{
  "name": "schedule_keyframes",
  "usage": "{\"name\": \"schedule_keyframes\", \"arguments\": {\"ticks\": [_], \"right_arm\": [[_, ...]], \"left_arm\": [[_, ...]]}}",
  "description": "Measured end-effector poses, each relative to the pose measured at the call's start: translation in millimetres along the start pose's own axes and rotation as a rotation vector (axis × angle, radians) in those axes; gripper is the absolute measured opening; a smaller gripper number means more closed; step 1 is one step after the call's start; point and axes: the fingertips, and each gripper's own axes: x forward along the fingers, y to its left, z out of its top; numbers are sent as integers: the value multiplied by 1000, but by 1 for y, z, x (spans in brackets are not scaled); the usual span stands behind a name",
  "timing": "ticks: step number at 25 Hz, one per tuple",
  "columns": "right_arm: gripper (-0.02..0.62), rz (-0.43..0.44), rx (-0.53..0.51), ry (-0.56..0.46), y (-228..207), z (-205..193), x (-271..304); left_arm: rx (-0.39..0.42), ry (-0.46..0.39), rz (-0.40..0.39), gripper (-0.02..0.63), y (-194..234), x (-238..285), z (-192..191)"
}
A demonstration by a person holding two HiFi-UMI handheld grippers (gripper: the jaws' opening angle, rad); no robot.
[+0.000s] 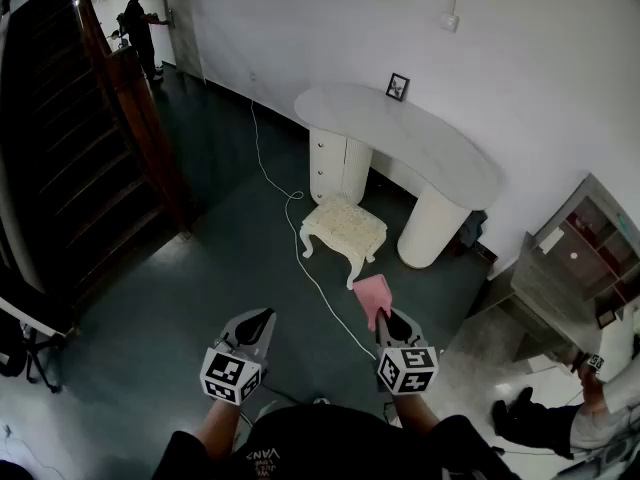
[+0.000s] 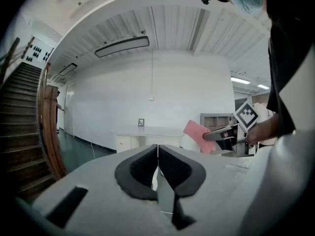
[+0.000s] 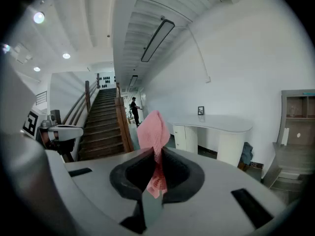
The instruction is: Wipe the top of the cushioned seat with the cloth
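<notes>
Right gripper (image 3: 153,154) pinches a soft pink cloth (image 3: 153,132).

This is a large indoor hall, with one corner furnished like a home. A dark wooden staircase (image 1: 60,138) rises at the left over a dark green floor (image 1: 150,298). Against the white wall (image 1: 320,28) stands a curved white dressing table (image 1: 400,133) with a small picture frame (image 1: 397,87) on it (the cushioned seat (image 1: 344,226) sits just in front). Overhead, a slatted ceiling (image 2: 172,28) carries long strip lamps (image 2: 122,46).
</notes>
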Motion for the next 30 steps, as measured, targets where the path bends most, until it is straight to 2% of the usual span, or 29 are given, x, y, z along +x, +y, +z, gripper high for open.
{"name": "schedule_keyframes", "arguments": {"ticks": [8,13,20,30], "right_arm": [[35,18,28,-32,-11,5,9],[35,5,43,-19,-11,1,25],[35,-50,51,-10,-6,15,77],[35,-135,81,-56,26,62,173]], "left_arm": [[-7,11,-11,20,-9,15,-8],[-19,5,-17,20,6,27,-10],[-34,-2,-60,20,61,58,-8],[-12,0,-129,20,183,105,12]]}}
